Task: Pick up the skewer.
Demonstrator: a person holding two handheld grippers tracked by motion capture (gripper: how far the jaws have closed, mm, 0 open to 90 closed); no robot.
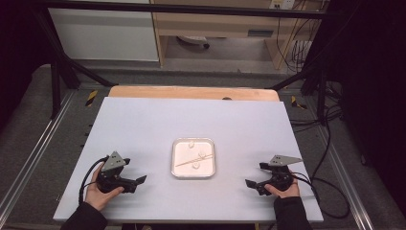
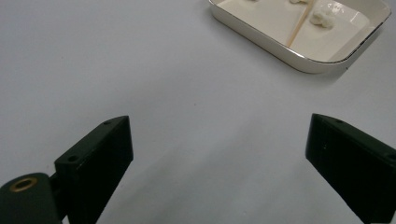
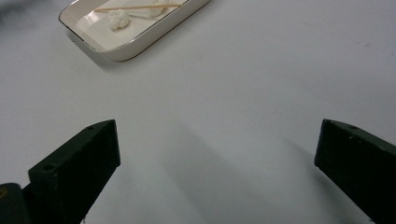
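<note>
Gripper (image 3: 217, 163) agape, tray (image 3: 140, 39) — skewer (image 3: 140, 7)

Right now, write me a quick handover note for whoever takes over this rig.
Left gripper: open, nothing between its jaws, low over the white table to the left of the tray.
Right gripper: open, nothing between its jaws, low over the table to the right of the tray.
Things: the white tray sits mid-table between the two grippers. In it lie a thin wooden skewer, slanted, and three small white lumps.
Done: nothing to see; no lump is on the skewer.
Left: probably picking up the skewer and the lumps, though neither gripper has reached the tray yet.
</note>
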